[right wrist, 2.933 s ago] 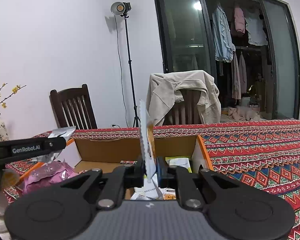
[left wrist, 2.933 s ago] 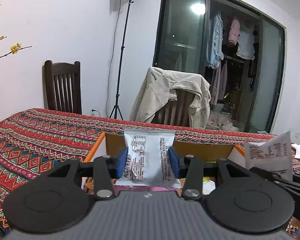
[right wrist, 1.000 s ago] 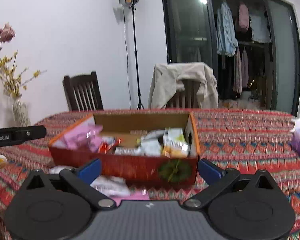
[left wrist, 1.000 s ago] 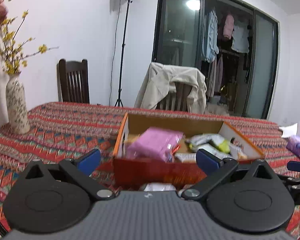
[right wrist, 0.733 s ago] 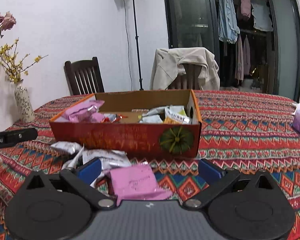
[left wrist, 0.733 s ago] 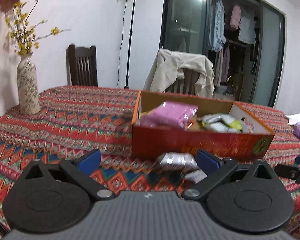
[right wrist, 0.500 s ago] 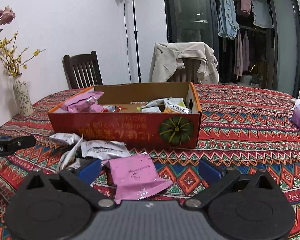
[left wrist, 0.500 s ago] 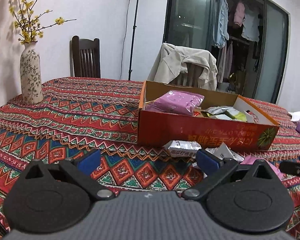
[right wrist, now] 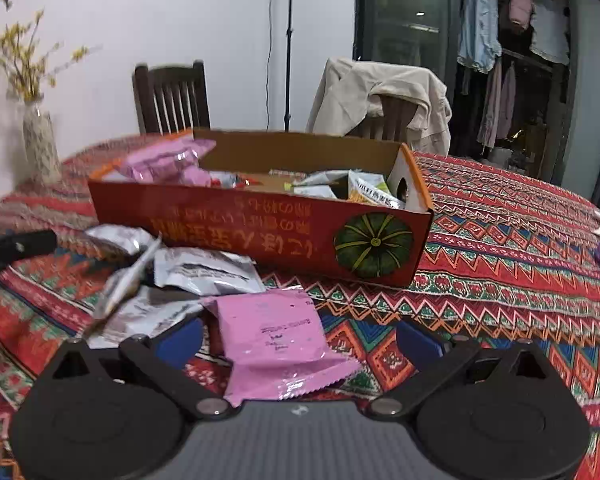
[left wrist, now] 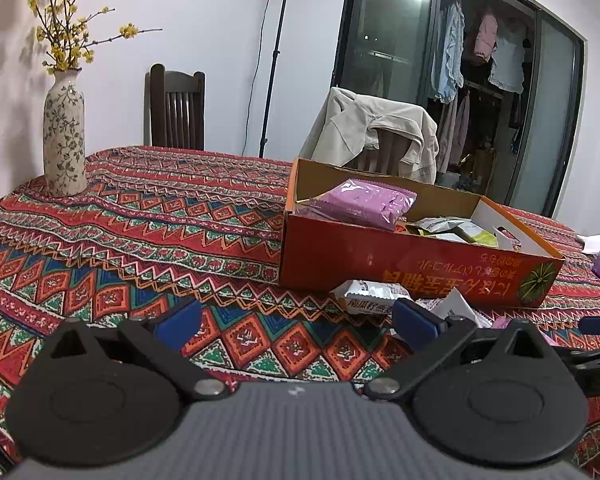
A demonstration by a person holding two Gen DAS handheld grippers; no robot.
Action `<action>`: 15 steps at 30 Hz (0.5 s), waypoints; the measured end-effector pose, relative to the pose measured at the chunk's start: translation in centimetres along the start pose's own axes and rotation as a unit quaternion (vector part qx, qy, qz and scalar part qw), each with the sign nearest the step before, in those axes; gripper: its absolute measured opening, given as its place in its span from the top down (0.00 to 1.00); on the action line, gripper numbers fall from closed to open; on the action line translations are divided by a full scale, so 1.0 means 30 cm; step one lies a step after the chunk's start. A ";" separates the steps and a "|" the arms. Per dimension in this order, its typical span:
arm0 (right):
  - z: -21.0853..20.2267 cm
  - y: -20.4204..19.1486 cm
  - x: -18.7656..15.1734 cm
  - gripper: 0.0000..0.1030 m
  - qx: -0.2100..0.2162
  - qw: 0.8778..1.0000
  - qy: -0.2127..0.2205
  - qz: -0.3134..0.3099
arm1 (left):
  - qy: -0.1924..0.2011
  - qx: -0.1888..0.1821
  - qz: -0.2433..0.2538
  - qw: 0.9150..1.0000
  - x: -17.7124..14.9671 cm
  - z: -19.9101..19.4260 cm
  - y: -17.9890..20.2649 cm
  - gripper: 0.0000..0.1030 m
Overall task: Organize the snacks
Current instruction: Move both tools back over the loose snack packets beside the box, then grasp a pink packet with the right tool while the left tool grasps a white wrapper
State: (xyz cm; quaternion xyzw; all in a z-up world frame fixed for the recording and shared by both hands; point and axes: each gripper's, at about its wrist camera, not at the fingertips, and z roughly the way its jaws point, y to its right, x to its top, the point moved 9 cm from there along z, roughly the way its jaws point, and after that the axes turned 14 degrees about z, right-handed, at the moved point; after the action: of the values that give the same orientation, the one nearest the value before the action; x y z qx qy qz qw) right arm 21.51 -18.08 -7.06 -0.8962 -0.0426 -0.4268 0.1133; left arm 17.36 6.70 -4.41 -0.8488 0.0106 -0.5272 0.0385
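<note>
**A:** Left wrist view first. The left gripper (left wrist: 296,322) had a white packet pinched over the orange box (left wrist: 380,258) about three seconds back; now its jaws are spread wide with nothing between them, pulled away from the box's front wall. So that packet got dropped in, I'd guess. A silver packet (left wrist: 370,296) lies just in front of the box, and the vase (left wrist: 64,140) stands well off to the left of it.

**B:** Right wrist view, same deal. The right gripper (right wrist: 298,340) let go of its packet too and hangs open, empty, over a pink packet (right wrist: 276,332) in front of the box. More silver packets (right wrist: 208,272) sit near the box's left front corner. Likely next grabs.

**A:** Hard to read what's deep in the box, the front wall hides it. The left side of the right view is motion-blurred, and the pink packet's near end is cut off by the gripper body.
</note>
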 end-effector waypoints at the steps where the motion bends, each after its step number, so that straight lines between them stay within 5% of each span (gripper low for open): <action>1: 0.012 -0.001 0.000 0.00 0.000 1.000 -0.006 -0.002 | -0.001 -0.001 -0.002 1.000 -0.001 0.002 -0.002 0.00; 15: 0.108 0.003 -0.028 0.00 0.016 0.999 -0.043 0.014 | -0.014 -0.001 -0.011 1.000 -0.014 0.018 -0.009 0.00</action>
State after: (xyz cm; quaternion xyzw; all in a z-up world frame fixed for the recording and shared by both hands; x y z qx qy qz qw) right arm 23.43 -17.39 -9.70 -0.9123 -0.0419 -0.3856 0.1314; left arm 17.67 7.03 -4.99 -0.8564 0.0009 -0.5153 0.0320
